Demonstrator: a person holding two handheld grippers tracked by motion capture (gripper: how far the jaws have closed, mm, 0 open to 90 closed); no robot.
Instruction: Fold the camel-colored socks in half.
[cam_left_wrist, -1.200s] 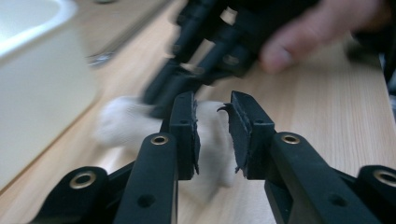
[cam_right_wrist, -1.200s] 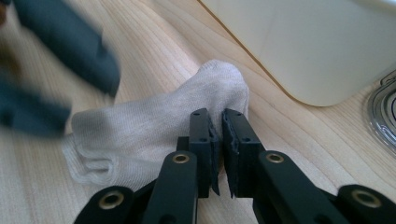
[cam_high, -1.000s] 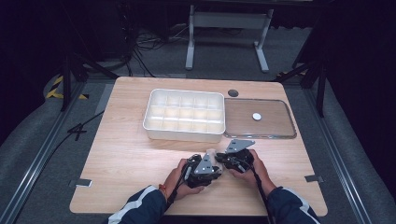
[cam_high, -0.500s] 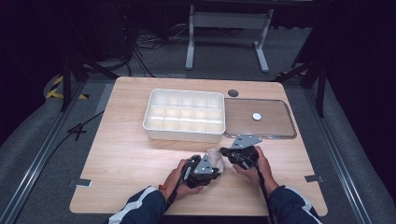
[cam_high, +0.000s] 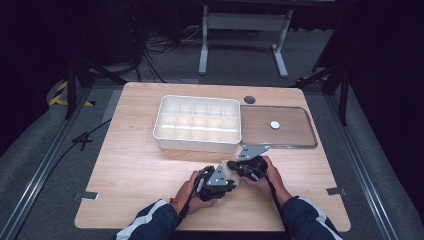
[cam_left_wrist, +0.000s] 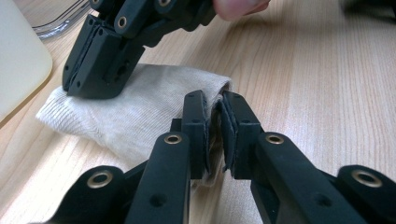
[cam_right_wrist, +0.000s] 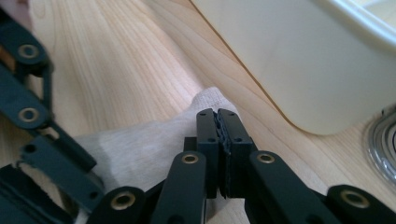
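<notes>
Cream ribbed knit cloth, perhaps a sock, lies flat on the wooden table just in front of the white compartmented plastic tray, its long axis running level between both tools. The left gripper is clamped on one end and the right gripper is clamped on the opposite end, so any stretch or fold would run along that axis.

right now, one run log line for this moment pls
left gripper: shut on cream knit cloth | right gripper: shut on cloth | cloth: on wooden table

Left gripper and right gripper meet over a pale cloth near the compartment tray
</notes>
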